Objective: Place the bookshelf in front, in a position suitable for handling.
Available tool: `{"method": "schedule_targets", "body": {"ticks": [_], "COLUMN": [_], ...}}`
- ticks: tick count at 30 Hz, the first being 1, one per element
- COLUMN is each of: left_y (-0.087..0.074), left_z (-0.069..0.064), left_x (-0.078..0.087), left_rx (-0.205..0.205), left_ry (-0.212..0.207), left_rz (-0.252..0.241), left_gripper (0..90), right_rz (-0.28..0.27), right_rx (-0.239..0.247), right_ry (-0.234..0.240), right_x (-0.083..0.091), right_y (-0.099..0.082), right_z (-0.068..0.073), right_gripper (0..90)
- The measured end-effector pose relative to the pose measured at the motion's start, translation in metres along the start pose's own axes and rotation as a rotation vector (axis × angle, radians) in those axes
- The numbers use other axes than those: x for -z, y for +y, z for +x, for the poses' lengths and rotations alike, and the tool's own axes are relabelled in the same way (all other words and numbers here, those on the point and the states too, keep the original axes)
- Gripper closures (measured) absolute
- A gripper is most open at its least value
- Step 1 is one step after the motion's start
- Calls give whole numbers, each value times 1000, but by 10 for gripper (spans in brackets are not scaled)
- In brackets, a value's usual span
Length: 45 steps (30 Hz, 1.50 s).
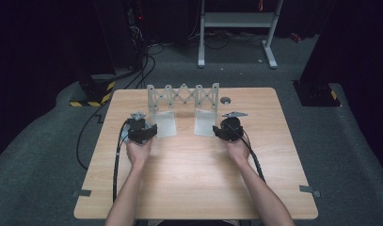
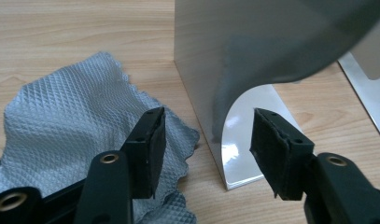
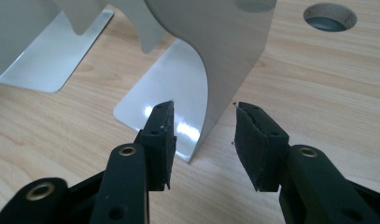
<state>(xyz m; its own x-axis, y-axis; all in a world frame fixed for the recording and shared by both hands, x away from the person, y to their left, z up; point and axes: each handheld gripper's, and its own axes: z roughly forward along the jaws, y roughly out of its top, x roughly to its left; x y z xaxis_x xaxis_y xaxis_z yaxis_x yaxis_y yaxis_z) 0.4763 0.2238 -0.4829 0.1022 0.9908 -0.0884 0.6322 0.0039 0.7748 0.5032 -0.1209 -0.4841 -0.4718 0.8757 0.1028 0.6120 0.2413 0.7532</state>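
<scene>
The step in hand is judged to be the approach to an expandable metal bookend rack (image 1: 183,101): each end plate is being lined up for a grasp. The left claw (image 2: 208,140) is spread, and the upright edge of the left end plate (image 2: 211,70) stands between its jaws without being pressed by the pads (image 2: 152,144). A grey cloth (image 2: 61,135) lies on the surface (image 2: 61,28) beside and under the left jaw. The right claw (image 3: 204,140) is likewise spread, with the edge of the right end plate (image 3: 225,56) standing between its jaws, untouched. Beyond that plate, off to the claw's right, a round hole (image 3: 330,16) is seen in the surface. In the high view the left claw (image 1: 149,134) and the right claw (image 1: 223,130) are seen just at the outer sides of the rack. The next move is judged to call for both claws to be pressed onto the plate edges evenly, so that the scissor lattice can be worked without tipping.
</scene>
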Motion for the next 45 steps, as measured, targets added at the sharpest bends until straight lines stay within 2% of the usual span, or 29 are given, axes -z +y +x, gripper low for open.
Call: {"method": "schedule_targets", "body": {"ticks": [2,4,5,8,13,17,21,22,26,27,30,41,45], "left_y": [1,1,3,5,5,6,6,6,6,6,6,5,4], "left_z": [-1,-1,-3,-4,-5,-4,-3,-1,-1,-1,0,-1,-2], "left_x": [-6,-8,-12,-15,-21,-22,-23,-24,-24,-24,-24,-22,-21], "left_rx": [-3,-5,-6,-4,25,33,51,57,62,64,68,33,3], "left_ry": [4,6,2,5,-1,4,-4,-19,-35,-44,-47,-31,-27], "left_rz": [24,28,36,38,27,6,7,11,11,8,10,22,29], "left_gripper": [466,484,498,517,583,655,698,715,748,790,792,822,829], "right_rz": [-3,-1,-1,-3,-6,-10,-11,-10,3,14,22,33,39], "right_rx": [-15,-19,-28,-44,-58,-24,-29,-23,-29,-28,-29,-46,-46], "right_ry": [-13,-18,-38,-45,-71,-100,-102,-108,-109,-112,-112,-130,-129], "right_x": [-6,-8,-13,-17,-24,-28,-28,-28,-28,-28,-28,-22,-18], "right_y": [-1,-1,-2,-3,-4,-5,-5,-5,-6,-6,-7,-9,-11], "right_z": [1,1,0,-1,0,1,0,-1,-3,-5,-6,-13,-16], "right_gripper": [596,602,615,622,664,709,742,769,806,837,843,876,881]}}
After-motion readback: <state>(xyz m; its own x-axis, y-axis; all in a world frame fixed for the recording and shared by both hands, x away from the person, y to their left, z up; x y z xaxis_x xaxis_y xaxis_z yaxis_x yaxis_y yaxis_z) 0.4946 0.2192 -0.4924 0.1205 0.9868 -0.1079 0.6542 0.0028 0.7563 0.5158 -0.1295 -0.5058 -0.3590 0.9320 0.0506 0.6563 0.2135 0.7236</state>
